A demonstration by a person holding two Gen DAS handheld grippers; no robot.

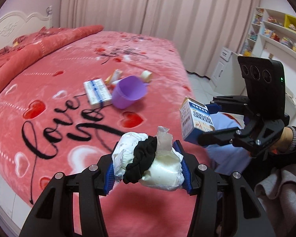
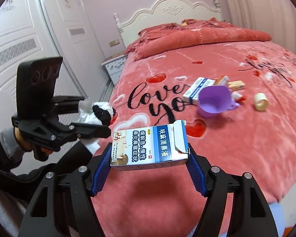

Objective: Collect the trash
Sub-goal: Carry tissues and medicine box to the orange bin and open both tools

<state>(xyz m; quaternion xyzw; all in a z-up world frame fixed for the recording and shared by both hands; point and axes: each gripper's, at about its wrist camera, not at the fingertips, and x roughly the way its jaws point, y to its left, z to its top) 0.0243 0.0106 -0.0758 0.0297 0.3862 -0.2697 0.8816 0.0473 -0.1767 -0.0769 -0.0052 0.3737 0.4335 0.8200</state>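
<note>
Above a pink bed [image 1: 73, 130], the left gripper [image 1: 148, 165] jaws clamp a crumpled wad [image 1: 161, 169] — the right gripper [image 2: 150, 158] jaws clamp a small box [image 2: 148, 148]; a purple cup [image 1: 128, 92] lies farther off.

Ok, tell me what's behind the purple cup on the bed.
Behind the purple cup lie a blue-and-white box, an orange-striped packet and a tan box. The cup hides their near ends.
</note>
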